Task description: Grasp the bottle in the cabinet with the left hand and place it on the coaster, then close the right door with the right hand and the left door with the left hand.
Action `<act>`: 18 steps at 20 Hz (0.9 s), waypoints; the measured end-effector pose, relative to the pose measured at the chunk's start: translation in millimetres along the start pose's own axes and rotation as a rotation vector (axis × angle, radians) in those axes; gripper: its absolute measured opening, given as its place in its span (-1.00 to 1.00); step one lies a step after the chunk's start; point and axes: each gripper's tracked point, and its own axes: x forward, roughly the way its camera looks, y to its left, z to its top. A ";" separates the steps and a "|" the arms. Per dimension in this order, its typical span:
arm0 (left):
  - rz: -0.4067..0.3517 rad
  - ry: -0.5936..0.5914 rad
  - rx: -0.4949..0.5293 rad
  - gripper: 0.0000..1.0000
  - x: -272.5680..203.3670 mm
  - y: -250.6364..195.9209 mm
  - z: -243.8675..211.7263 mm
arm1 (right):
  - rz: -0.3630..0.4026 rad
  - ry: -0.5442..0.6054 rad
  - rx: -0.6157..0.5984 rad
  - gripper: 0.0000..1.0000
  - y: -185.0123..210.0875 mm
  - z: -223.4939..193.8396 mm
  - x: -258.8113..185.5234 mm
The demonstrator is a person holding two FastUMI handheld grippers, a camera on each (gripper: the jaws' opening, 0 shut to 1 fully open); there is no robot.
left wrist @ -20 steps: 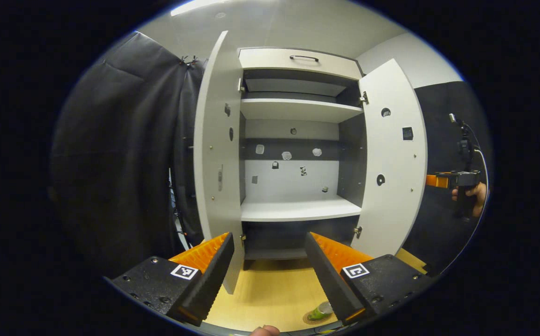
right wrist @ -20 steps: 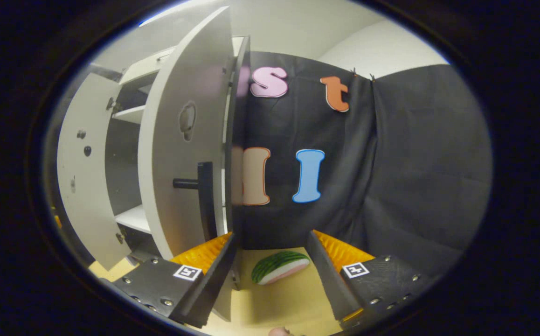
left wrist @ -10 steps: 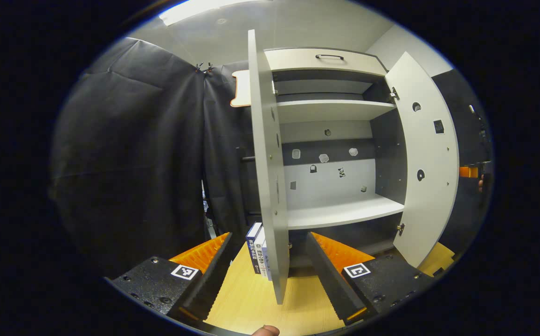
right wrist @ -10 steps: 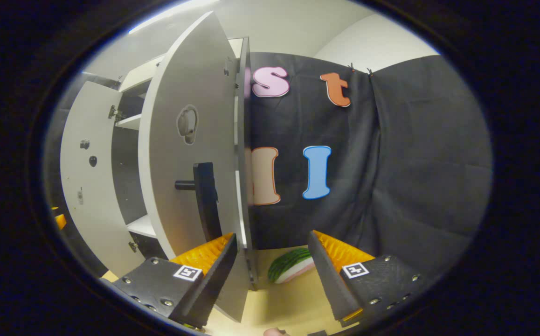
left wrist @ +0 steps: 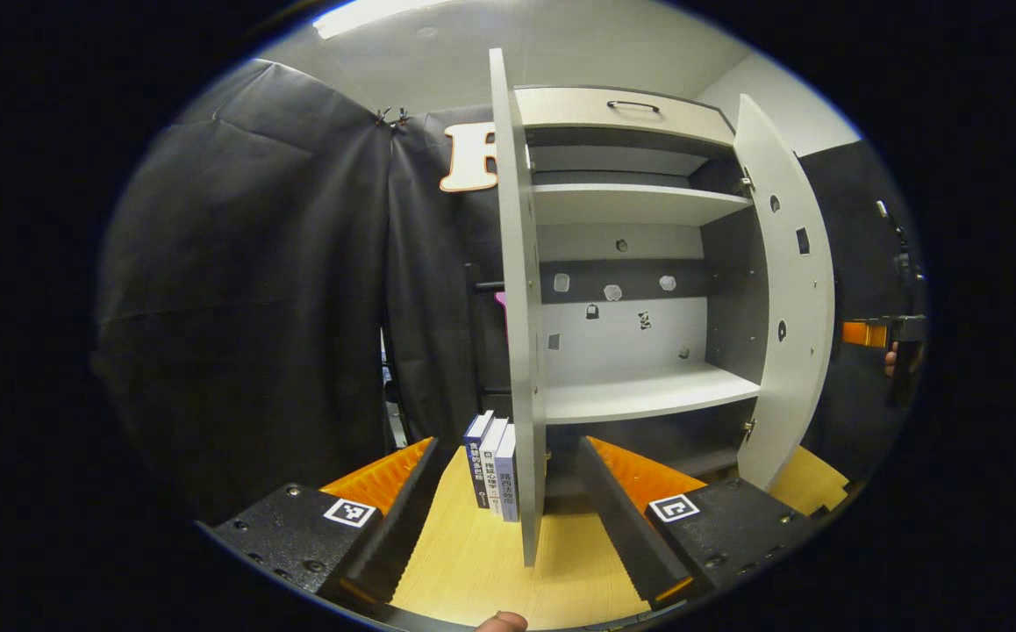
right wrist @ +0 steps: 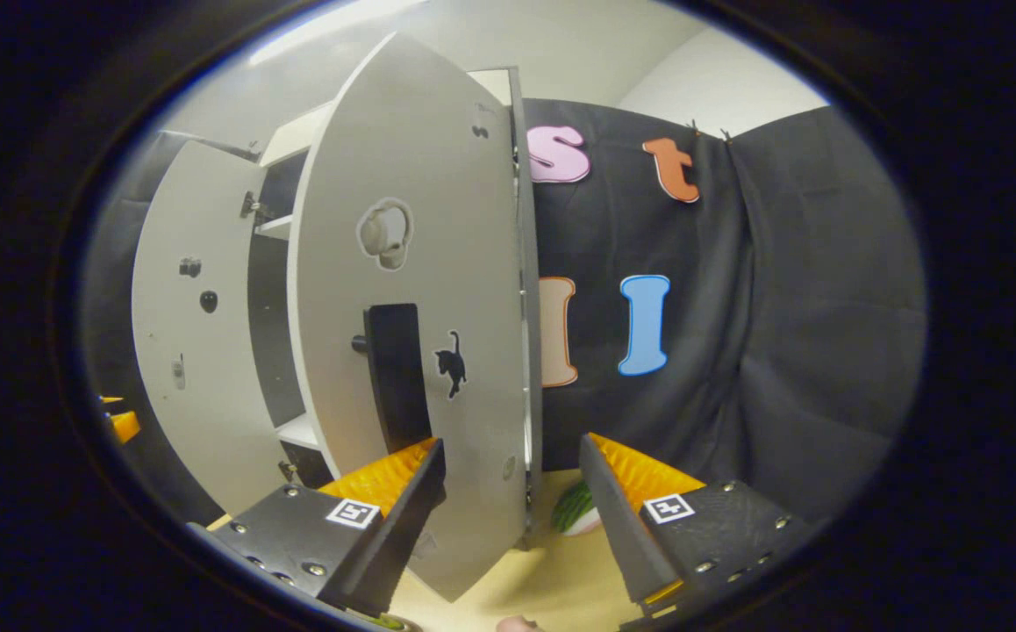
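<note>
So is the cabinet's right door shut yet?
No, open. The right door stands swung out from the cabinet, leaving the bare shelves showing.

Two gripper cams, both aimed at the open cabinet [left wrist: 631,263].

Left gripper view: faces straight into the cabinet, mid-range, low over the tabletop [left wrist: 482,562]; left door [left wrist: 517,298] edge-on dead ahead between its fingers, right door [left wrist: 784,290] off to its right. Right gripper view: close up to the right door's [right wrist: 420,290] outer face w/ handle [right wrist: 396,373], door angled across its left half, cloth wall [right wrist: 762,307] to its right. Shared: both doors, shelves, tabletop.
</note>
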 end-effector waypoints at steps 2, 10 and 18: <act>0.010 0.008 -0.029 0.94 1.2 9.7 2.3 | 0.014 0.005 -0.005 0.83 14.0 -2.5 4.6; 0.114 0.000 -0.071 0.94 7.6 74.6 16.6 | 0.070 0.063 0.044 0.90 68.3 -40.2 16.0; 0.221 0.008 -0.058 0.93 29.1 142.8 27.6 | 0.074 0.048 0.008 0.90 70.1 -33.9 -4.2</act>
